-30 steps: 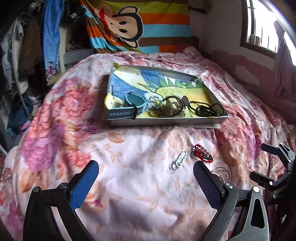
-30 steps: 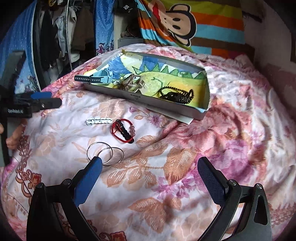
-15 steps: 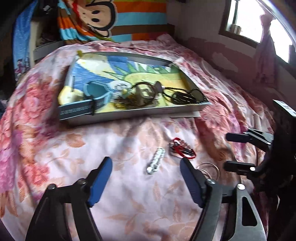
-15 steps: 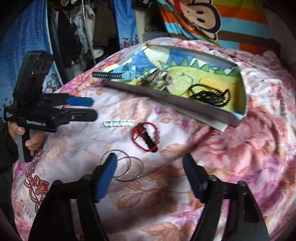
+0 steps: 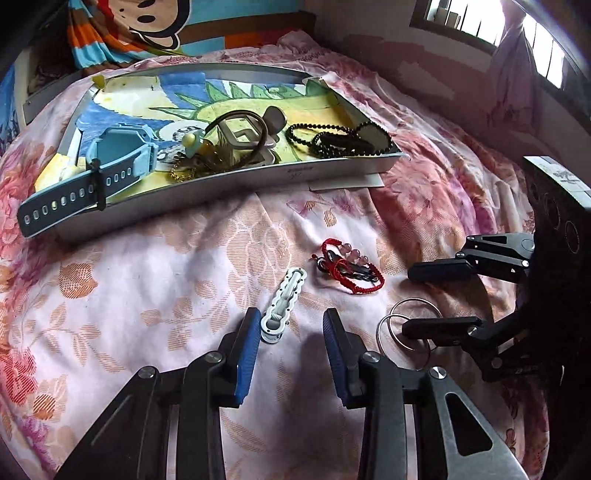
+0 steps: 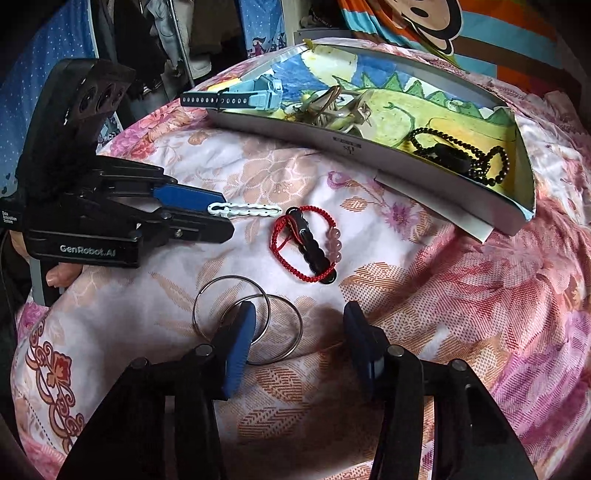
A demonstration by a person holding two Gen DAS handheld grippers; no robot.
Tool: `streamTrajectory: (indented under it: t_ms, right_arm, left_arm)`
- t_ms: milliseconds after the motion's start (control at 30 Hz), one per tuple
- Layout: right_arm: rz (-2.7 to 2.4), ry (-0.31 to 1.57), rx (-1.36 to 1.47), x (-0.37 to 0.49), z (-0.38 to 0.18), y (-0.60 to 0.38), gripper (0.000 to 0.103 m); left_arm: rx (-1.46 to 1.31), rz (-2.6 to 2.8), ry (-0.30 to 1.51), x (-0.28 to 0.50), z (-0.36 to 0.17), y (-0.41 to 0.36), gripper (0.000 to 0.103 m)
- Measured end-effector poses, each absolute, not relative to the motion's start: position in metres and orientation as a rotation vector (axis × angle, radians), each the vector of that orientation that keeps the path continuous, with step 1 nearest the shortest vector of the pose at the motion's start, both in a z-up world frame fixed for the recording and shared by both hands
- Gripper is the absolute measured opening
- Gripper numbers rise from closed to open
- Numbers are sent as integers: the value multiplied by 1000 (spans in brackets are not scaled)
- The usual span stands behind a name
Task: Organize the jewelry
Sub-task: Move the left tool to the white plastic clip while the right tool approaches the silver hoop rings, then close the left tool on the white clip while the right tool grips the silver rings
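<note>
A white clip point(image 5: 283, 305) point(image 6: 243, 209) lies on the floral bedspread. My left gripper point(image 5: 290, 326) point(image 6: 214, 212) is open low over it, the clip's near end between the fingers. A red cord bracelet point(image 5: 349, 266) point(image 6: 304, 245) with pink beads lies beside it. Silver rings point(image 5: 406, 326) point(image 6: 247, 321) lie linked on the bedspread. My right gripper point(image 6: 299, 325) point(image 5: 428, 299) is open around them, its left finger over the rings. The grey tray point(image 5: 229, 181) point(image 6: 369, 147) holds a blue watch point(image 5: 110, 162), a black bead necklace point(image 5: 340, 138) and other jewelry.
The bed fills both views. A striped monkey pillow point(image 5: 140, 26) lies behind the tray. Hanging clothes point(image 6: 166, 44) are to the left, and a wall with a window point(image 5: 498, 29) is to the right.
Both grippers have moved forward and down and narrowed. The left now straddles the white clip's end; the right now sits over the silver rings.
</note>
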State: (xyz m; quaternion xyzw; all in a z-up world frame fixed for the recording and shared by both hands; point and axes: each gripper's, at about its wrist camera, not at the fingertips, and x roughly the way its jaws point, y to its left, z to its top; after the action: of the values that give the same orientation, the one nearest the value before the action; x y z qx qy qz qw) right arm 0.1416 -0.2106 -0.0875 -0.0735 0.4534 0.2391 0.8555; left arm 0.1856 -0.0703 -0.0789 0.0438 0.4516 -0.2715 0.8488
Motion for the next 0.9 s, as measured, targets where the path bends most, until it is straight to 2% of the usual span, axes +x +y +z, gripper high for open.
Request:
streamTrajectory:
  t_ms: [233, 500, 633, 700, 800, 867, 900]
  right_arm:
    - [494, 971, -169, 143, -90, -209, 45]
    - [480, 982, -197, 143, -93, -205, 45]
    - [475, 976, -200, 143, -93, -204, 44]
    - [478, 975, -199, 143, -94, -203, 41]
    - [490, 975, -194, 142, -94, -200, 32]
    - [498, 975, -195, 140, -93, -198, 19]
    - [501, 979, -189, 140, -93, -198, 17]
  left_arm:
    - [68, -544, 972, 191, -82, -64, 16]
    - [78, -522, 977, 189, -83, -67, 15]
    - [-19, -504, 1039, 190, -83, -65, 15]
    - [-56, -499, 1063, 189, -83, -64, 15]
    - [-62, -480, 1065, 186, -83, -63, 15]
    - [-66, -469, 1059, 184, -83, -63, 15]
    - [-63, -460, 1054, 183, -83, -64, 15]
